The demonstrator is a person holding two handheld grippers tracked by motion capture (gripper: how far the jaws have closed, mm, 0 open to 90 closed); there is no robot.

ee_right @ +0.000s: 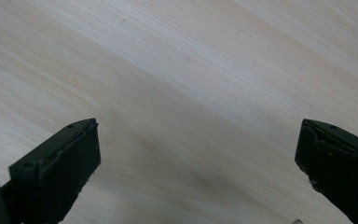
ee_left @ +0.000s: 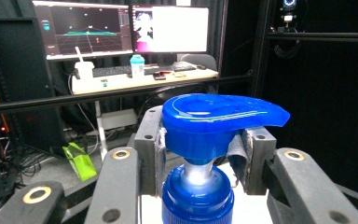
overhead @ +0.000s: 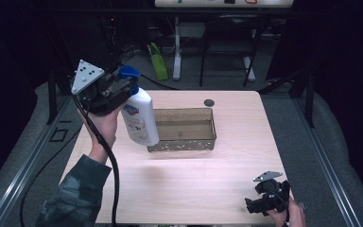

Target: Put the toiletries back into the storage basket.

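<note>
Your pale wooden rectangular worktop [overhead: 194, 184] carries, a little toward 12 o'clock from its centre, a translucent brown rectangular plastic bin [overhead: 183, 144] with small holes along its near wall. At about 10 o'clock from that bin you hold a white plastic pump bottle with a blue pump head [overhead: 139, 117] up off the worktop, tilted so its base hangs over the bin's left end. Your left gripper [ee_left: 200, 147] is clamped on the bottle at the neck just under the blue pump head, one jaw pressed against each side. At roughly 5 o'clock on the worktop, near its front edge, your right gripper [overhead: 250, 206] sits low with its jaws spread wide and nothing between them, bare wood beneath. A small dark round disc [overhead: 209, 102] lies at 12 o'clock, just beyond the bin.
</note>
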